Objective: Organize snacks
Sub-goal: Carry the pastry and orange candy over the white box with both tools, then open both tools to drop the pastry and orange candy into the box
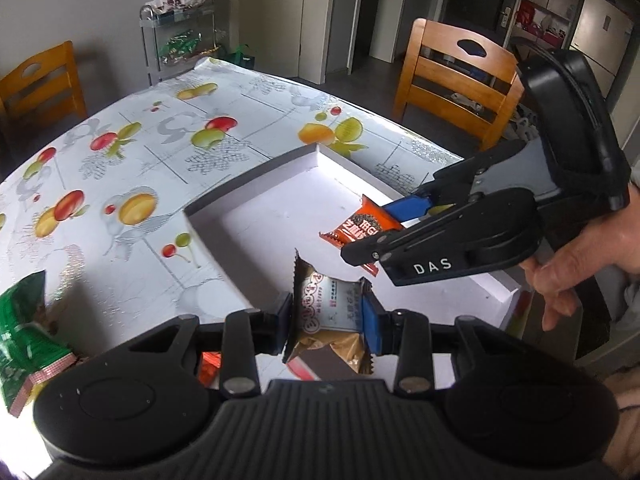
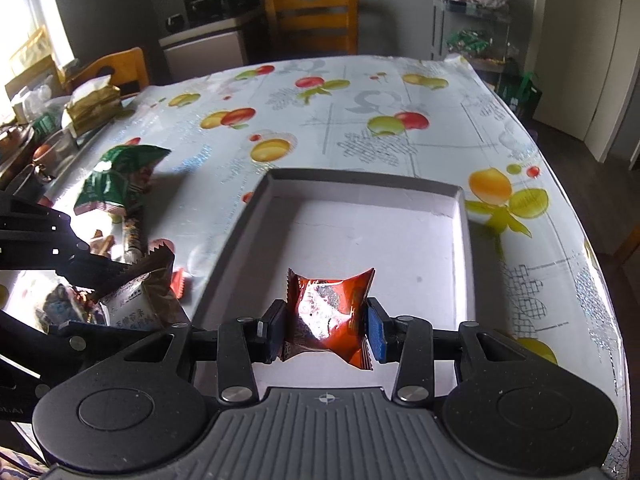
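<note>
A shallow white box (image 1: 208,210) (image 2: 460,248) lies on the fruit-patterned tablecloth, with nothing resting on its floor. My left gripper (image 1: 327,322) is shut on a brown-and-white snack packet (image 1: 328,312), held at the box's near left edge. My right gripper (image 2: 327,328) is shut on an orange snack packet (image 2: 330,312), held above the near part of the box. In the left wrist view the right gripper (image 1: 390,226) comes in from the right with the orange packet (image 1: 360,226) over the box. In the right wrist view the left gripper's brown packet (image 2: 140,300) shows at lower left.
A green snack bag (image 2: 116,180) (image 1: 24,332) and several small wrapped snacks (image 2: 132,236) lie on the table left of the box. Wooden chairs (image 1: 456,80) (image 2: 312,16) stand around the table. A glass shelf cart (image 1: 180,36) stands past the far corner.
</note>
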A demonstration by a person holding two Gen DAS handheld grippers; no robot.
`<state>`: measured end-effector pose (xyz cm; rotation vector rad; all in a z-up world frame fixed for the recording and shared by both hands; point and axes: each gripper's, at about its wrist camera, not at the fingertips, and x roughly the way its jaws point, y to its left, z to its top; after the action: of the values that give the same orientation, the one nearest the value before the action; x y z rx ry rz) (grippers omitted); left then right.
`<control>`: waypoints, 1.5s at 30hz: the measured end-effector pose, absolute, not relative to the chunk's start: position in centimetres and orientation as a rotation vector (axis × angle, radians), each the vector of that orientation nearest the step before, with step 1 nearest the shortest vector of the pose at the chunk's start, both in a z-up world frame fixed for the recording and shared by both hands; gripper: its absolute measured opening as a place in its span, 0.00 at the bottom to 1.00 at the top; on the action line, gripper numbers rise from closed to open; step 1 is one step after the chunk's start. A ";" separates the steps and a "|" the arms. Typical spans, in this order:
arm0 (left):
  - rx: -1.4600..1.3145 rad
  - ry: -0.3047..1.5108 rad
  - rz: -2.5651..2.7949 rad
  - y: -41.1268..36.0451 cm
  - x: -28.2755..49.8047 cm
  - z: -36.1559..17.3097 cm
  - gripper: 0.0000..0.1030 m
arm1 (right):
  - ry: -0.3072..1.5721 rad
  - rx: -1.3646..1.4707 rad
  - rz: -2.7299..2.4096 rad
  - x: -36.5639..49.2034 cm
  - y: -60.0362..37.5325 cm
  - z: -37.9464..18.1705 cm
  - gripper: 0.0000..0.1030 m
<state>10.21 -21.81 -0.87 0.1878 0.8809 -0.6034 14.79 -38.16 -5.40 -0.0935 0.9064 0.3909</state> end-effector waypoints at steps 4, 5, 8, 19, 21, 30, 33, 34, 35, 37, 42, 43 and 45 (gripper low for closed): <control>0.187 0.904 -0.601 -22.7 11.0 -1.8 0.34 | 0.926 -0.077 0.384 15.2 -39.2 -5.9 0.41; 0.186 0.910 -0.600 -22.9 11.2 -2.0 0.34 | 0.931 -0.077 0.384 15.2 -39.3 -6.1 0.41; 0.172 0.933 -0.601 -23.3 11.7 -2.8 0.34 | 0.954 -0.076 0.390 15.3 -39.7 -6.7 0.41; 0.173 0.978 -0.614 -24.7 12.4 -4.6 0.34 | 0.988 -0.065 0.377 15.0 -40.9 -7.6 0.41; 0.174 0.988 -0.604 -24.8 12.6 -5.0 0.34 | 0.996 -0.065 0.372 14.9 -41.0 -7.8 0.41; 0.205 1.012 -0.601 -25.6 12.9 -6.3 0.34 | 1.029 -0.077 0.355 14.7 -41.2 -8.6 0.44; 0.226 1.017 -0.604 -25.9 12.9 -6.7 0.36 | 1.036 -0.084 0.350 14.7 -41.2 -8.8 0.45; 0.234 1.015 -0.600 -26.0 12.9 -6.8 0.38 | 1.039 -0.090 0.348 14.8 -41.1 -8.8 0.46; 0.241 1.013 -0.599 -26.1 12.9 -6.9 0.40 | 1.040 -0.095 0.346 14.8 -41.1 -8.9 0.47; 0.249 1.007 -0.597 -26.1 12.9 -7.0 0.49 | 1.037 -0.102 0.342 14.8 -41.0 -8.8 0.51; 0.275 0.970 -0.608 -26.2 12.4 -6.7 0.60 | 1.023 -0.108 0.334 14.9 -40.9 -8.4 0.53; 0.278 0.963 -0.609 -26.2 12.3 -6.6 0.61 | 1.018 -0.109 0.331 14.9 -40.9 -8.3 0.56; 0.280 0.954 -0.609 -26.1 12.2 -6.4 0.61 | 1.009 -0.107 0.330 15.0 -40.9 -8.0 0.59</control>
<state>12.20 -26.06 -6.44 0.2799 0.9538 -0.6094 14.96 -40.87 -8.03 -0.1065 1.0090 0.3296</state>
